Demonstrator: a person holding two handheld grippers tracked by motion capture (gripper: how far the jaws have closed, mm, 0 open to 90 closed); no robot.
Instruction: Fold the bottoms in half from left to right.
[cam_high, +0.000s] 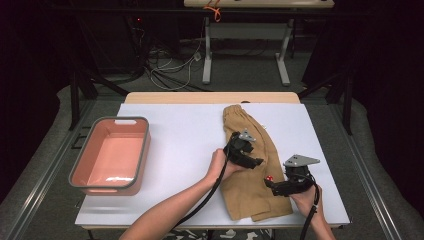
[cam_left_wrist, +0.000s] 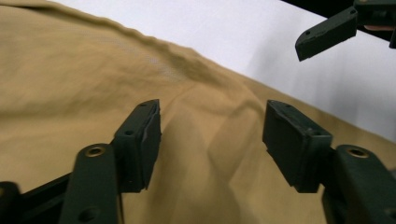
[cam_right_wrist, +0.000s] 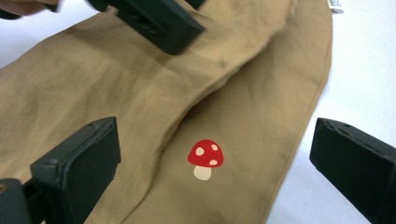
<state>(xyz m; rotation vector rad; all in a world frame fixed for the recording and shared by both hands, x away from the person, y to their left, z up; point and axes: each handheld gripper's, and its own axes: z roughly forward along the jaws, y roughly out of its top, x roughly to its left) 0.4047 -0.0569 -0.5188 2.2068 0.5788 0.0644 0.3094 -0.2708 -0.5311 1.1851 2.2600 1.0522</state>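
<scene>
Trousers of tan woven cloth lay lengthwise on the white surface, right of centre, creased and folded along the middle. A small red mushroom print with white dots sat near their right edge. Left claw hovered over the middle of the trousers, forearm reaching in diagonally from below, jaws spread with nothing between them. Right claw was held low at the right edge beside the print, jaws spread wide, empty. A pink rectangular tub with a grey rim stood at far left.
</scene>
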